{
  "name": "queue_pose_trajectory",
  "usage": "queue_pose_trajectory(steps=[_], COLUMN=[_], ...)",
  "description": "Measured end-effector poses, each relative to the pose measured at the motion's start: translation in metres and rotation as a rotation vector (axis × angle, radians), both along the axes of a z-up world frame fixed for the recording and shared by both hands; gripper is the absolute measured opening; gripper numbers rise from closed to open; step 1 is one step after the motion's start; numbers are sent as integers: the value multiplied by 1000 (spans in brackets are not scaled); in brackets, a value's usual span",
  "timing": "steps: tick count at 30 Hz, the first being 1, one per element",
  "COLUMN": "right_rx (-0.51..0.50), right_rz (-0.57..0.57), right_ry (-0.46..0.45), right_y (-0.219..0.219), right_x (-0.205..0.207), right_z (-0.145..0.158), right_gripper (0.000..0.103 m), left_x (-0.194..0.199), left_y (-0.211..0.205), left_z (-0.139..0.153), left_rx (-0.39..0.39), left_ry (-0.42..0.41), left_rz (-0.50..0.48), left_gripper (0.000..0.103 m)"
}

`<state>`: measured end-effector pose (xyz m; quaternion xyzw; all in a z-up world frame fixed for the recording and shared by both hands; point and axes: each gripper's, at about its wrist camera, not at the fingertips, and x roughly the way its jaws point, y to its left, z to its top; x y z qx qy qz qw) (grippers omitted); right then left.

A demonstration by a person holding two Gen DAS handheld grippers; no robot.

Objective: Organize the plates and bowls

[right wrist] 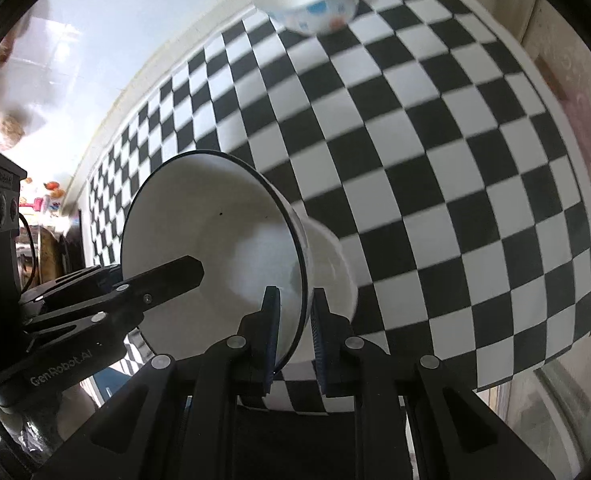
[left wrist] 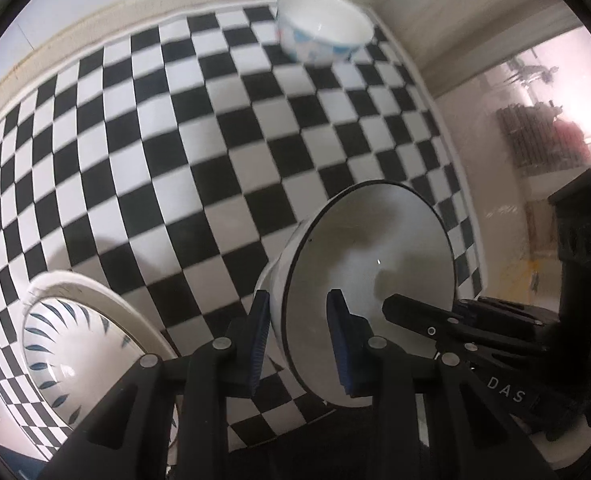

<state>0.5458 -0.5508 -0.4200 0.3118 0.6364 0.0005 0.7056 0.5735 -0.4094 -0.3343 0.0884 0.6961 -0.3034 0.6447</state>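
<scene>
A white bowl with a thin black rim [left wrist: 375, 264] [right wrist: 211, 248] hangs tilted above the checkered table, its opening turned sideways. My left gripper [left wrist: 298, 312] is shut on one side of its rim, one blue pad inside and one outside. On the opposite side my right gripper [right wrist: 296, 312] is shut on the rim the same way. Each view shows one of the other gripper's black fingers [left wrist: 411, 314] [right wrist: 167, 276] reaching into the bowl. A small white bowl with blue and red marks [left wrist: 323, 28] [right wrist: 311, 0] stands upright at the far edge.
A wide dish with blue leaf strokes [left wrist: 55, 344] sits near the front left, on a pale plate. The black-and-white checkered cloth [left wrist: 167, 140] [right wrist: 435, 160] covers the table. A wall runs behind it, and the table's right edge [left wrist: 455, 160] drops to the floor.
</scene>
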Motion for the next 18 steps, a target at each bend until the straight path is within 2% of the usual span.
queue_pose_trajectory(steps=[9,18], right_rx=[10,-20], right_rz=[15,51], right_ry=[65,90], right_y=[-1,4], right_x=[-9,5], right_z=[-38,-33], right_gripper=[17,17], left_x=[-9,-12], left_y=[-11,-14], left_z=[-32,-37], left_rx=[87,131], left_ry=[72,98], left_rz=[-26,-54], left_gripper=[26,26])
